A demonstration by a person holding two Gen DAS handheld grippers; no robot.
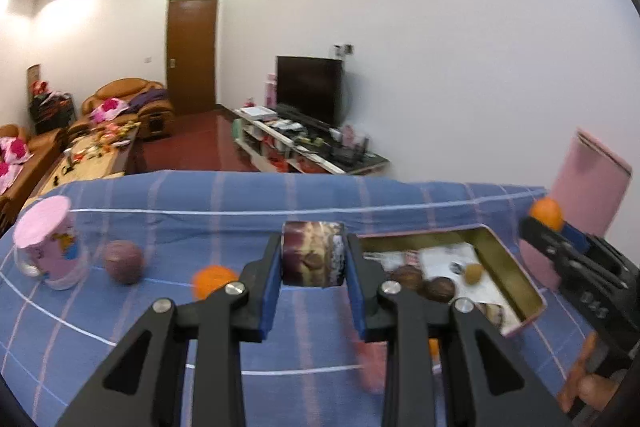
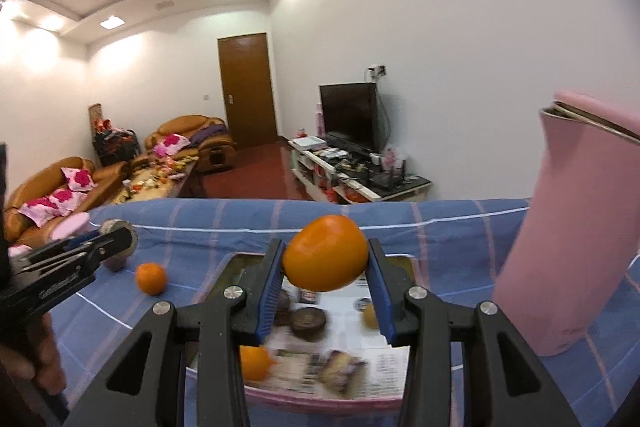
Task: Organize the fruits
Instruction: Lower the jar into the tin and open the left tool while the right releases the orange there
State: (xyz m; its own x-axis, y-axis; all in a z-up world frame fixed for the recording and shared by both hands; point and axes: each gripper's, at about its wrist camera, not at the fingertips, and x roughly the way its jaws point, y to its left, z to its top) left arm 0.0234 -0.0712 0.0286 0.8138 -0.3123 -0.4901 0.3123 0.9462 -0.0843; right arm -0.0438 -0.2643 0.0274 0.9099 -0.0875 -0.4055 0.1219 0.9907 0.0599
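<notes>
I pinch an orange [image 2: 326, 253] between my right gripper [image 2: 326, 263] pads, held above the open pink tin box [image 2: 320, 401], presumably so it can join the fruit already lying on the printed paper inside. My left gripper [image 1: 314, 255] is clamped on a mottled purple fruit [image 1: 314, 253] (a passion fruit, I would guess), lifted clear of the cloth just left of the box's near-left corner. Another orange [image 1: 212, 281] and a purple fruit [image 1: 124, 261] wait on the blue checked tablecloth [image 1: 160, 327] toward its left edge, near a pink-lidded cup [image 1: 48, 247]. The box's pink lid [image 2: 580, 227] stands upright by the right edge. Beyond the far edge lie a sofa [image 2: 68, 187], a door [image 2: 246, 89] and a television [image 2: 350, 115].
</notes>
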